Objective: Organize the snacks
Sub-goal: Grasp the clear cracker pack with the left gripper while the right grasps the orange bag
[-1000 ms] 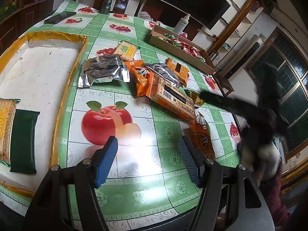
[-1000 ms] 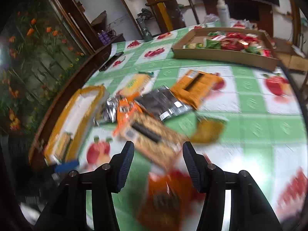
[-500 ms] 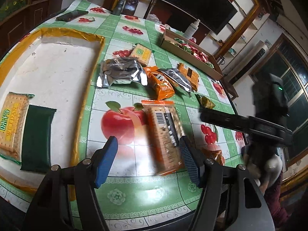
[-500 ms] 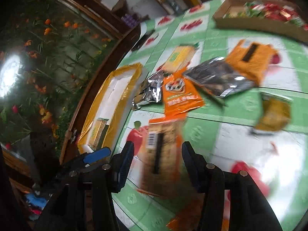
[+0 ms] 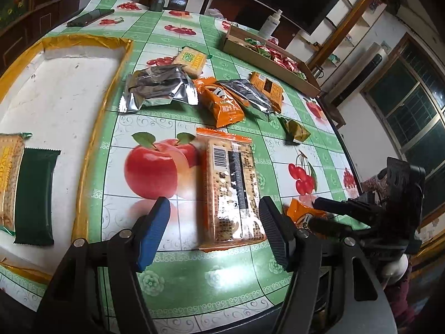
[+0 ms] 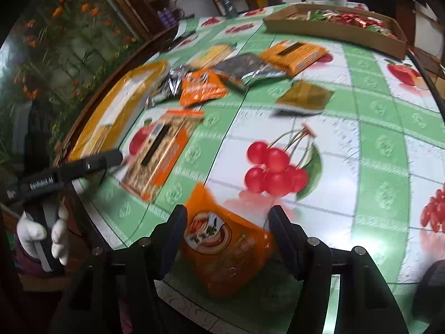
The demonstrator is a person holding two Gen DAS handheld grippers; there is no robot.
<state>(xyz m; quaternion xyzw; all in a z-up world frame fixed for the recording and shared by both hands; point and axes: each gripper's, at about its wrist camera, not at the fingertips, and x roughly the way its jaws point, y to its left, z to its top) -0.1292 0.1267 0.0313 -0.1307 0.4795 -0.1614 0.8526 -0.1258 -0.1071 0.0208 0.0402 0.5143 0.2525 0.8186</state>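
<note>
A long orange cracker pack (image 5: 230, 189) lies barcode-up on the fruit-print tablecloth, its near end between the fingers of my left gripper (image 5: 214, 233). That gripper is open, and neither pad presses the pack. My right gripper (image 6: 226, 239) hovers at the table's near edge with its jaws opening. Between them lies an orange snack pouch (image 6: 225, 245), resting on the cloth. The left wrist view shows the same pouch (image 5: 300, 214) by the right gripper (image 5: 314, 213). At the left, a white tray (image 5: 119, 64) with a gold rim holds a green pack (image 5: 34, 194) and a cracker pack (image 5: 9, 178).
Silver (image 5: 158, 86), orange (image 5: 219, 101), dark foil (image 5: 247, 94) and yellow (image 5: 190, 59) packs and an olive packet (image 5: 296, 132) lie mid-table. Behind them are a cardboard box of candies (image 5: 267, 53), a spray bottle (image 5: 271, 23) and a phone (image 5: 90, 18). A gloved hand (image 6: 41, 236) holds the left gripper.
The cracker pack came from the heap to the near side, between the left gripper's fingers. The right gripper let it go, swung right and lower over the orange pouch, and its jaws widened.
</note>
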